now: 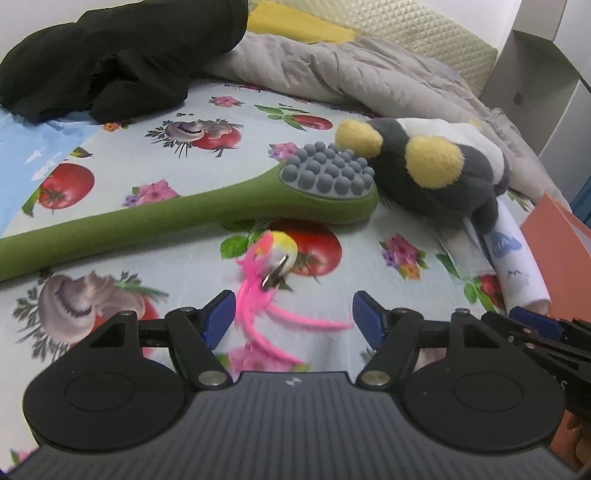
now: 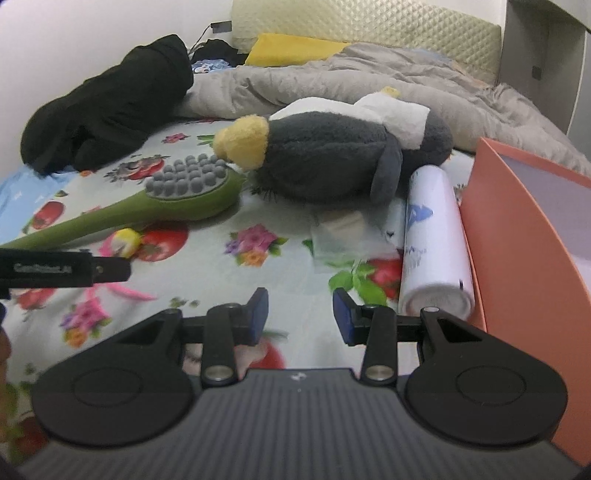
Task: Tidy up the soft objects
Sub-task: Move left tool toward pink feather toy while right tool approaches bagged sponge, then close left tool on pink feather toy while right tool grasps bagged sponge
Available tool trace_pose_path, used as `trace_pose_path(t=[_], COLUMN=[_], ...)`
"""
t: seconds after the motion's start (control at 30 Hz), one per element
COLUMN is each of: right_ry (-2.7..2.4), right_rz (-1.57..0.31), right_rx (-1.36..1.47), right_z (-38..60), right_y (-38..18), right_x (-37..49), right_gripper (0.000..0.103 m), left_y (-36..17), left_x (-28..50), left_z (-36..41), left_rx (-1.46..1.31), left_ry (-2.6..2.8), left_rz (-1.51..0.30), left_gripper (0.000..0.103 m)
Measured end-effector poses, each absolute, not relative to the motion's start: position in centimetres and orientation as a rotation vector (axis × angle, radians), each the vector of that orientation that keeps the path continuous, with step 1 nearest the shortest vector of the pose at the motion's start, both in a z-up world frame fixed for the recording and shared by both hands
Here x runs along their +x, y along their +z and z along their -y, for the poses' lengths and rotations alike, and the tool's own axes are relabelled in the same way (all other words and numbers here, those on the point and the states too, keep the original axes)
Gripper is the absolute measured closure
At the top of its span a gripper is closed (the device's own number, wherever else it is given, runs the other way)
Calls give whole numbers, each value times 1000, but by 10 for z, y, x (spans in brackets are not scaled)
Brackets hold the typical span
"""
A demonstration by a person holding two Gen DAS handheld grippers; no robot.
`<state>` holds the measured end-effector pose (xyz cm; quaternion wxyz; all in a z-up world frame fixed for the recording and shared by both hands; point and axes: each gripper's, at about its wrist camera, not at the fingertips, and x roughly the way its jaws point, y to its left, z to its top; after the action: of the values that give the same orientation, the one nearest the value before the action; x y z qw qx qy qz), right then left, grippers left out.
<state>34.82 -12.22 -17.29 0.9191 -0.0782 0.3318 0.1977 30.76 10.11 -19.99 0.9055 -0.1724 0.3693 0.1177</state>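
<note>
A bed (image 2: 295, 266) filled the room, spread with a pale sheet printed with tomatoes and flowers. A quilted cream headboard (image 2: 369, 33) stood at its far end against a plain white wall (image 2: 92, 29). A white cabinet (image 2: 546, 44) rose at the right. Light was even.

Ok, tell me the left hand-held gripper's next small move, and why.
Probably ease the left hand-held gripper forward and down around the pink feather toy: its jaws stand open and empty, and the toy lies on the bedsheet just ahead of them.
</note>
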Motion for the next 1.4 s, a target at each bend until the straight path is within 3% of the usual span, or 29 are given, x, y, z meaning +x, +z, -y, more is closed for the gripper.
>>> trace_pose_path(t=[0.47,0.6,0.7,0.73,0.87,1.4], right_ry=[352,350,360,358,371,391], right_rz=[-597,-626,-626,-631,-679,-712], right_rx=[-298,-311,-316,-326,-291,-280], right_z=[99,98,99,98,98,104], right_y=[-199,-208,-209,-209,-206,-181], right_x=[398,406,408,409,416,363], right_gripper=[62,64,72,82,98,100], left_y=[-225,-228,-230,-231,-232,-220], left_x=[347,350,352,353,356,330], left_z=[-106,-101,-101,-101,-98,-98], left_rx=[-287,-248,-249,-251,-224,-373], left_ry=[273,259,262,262,261,196], left_rz=[-697,-672,-659,-654,-649,-669], left_gripper=[30,36,45,47,69,70])
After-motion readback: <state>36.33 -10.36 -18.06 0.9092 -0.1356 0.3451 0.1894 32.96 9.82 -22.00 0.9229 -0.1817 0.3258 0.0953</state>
